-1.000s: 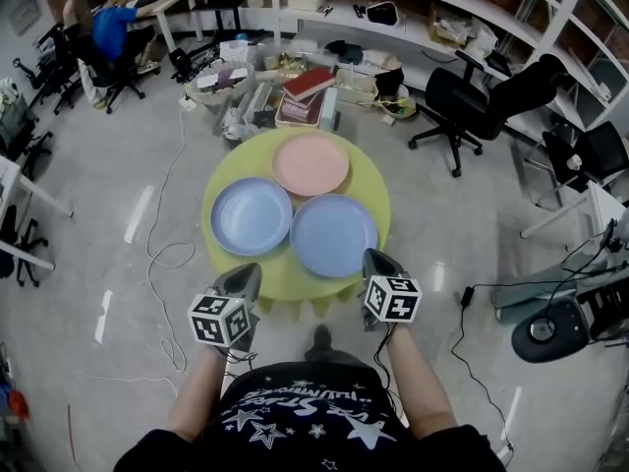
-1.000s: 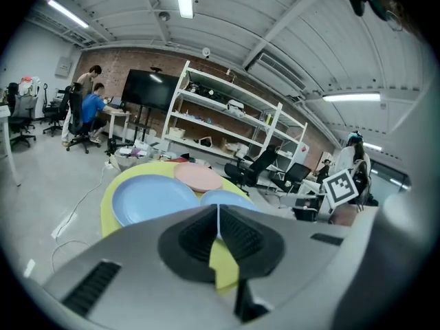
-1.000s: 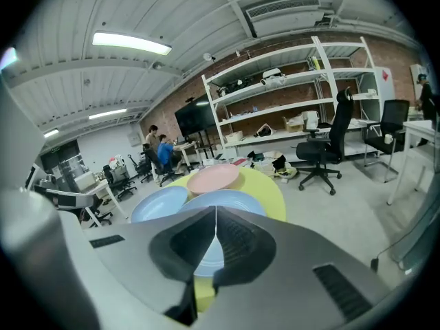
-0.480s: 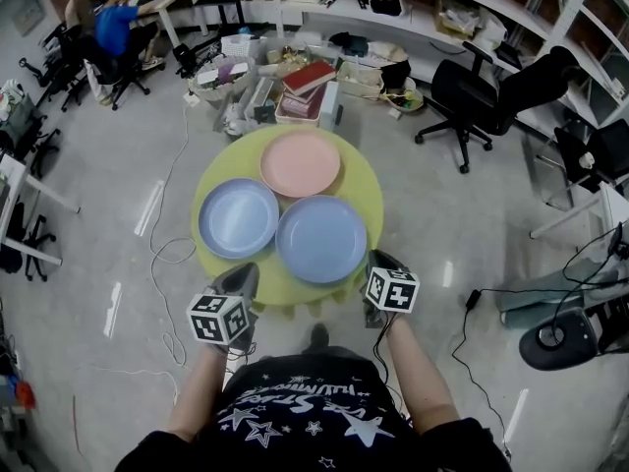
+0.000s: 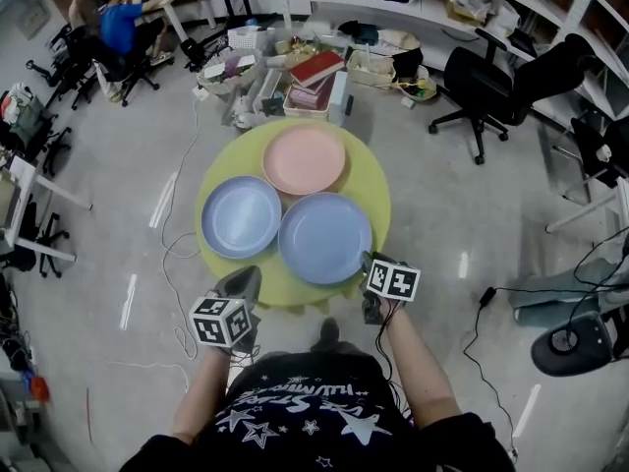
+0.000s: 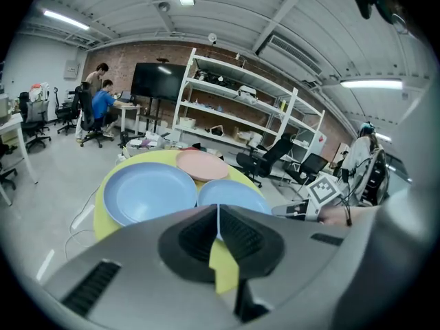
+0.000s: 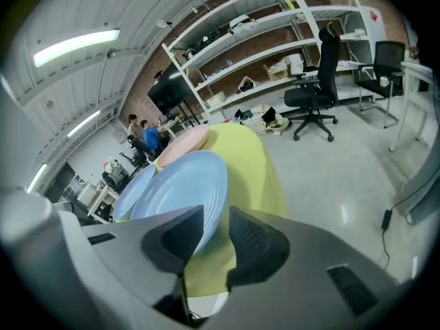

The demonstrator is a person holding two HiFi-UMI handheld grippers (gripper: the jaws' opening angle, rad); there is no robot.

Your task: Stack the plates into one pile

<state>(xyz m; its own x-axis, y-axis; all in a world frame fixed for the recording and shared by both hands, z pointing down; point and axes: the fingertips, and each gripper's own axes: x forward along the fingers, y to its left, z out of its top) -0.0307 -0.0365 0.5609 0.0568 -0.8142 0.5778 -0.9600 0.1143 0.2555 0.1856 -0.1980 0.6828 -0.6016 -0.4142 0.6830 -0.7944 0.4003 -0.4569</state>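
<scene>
Three plates lie side by side on a round yellow-green table [image 5: 371, 187]: a pink plate [image 5: 304, 159] at the far side, a blue plate [image 5: 241, 216] at the left, and a second blue plate [image 5: 325, 237] nearest me on the right. My right gripper [image 5: 370, 262] is at the table's near right edge. Its jaws are opening, and the near rim of that second blue plate [image 7: 185, 188] shows in the gap between them, not pressed. My left gripper [image 5: 244, 279] hovers just off the table's near left edge, shut and empty [image 6: 218, 220].
Beyond the table lie books and boxes [image 5: 313, 77] on the floor. Black office chairs [image 5: 496, 82] stand at the right, and cables [image 5: 172, 254] trail on the floor at the left. People sit at a desk [image 5: 118, 23] far left. White shelves line the back.
My right gripper has moved forward and left to the rim of the near blue plate. The left gripper has stayed where it was. The plates have not moved.
</scene>
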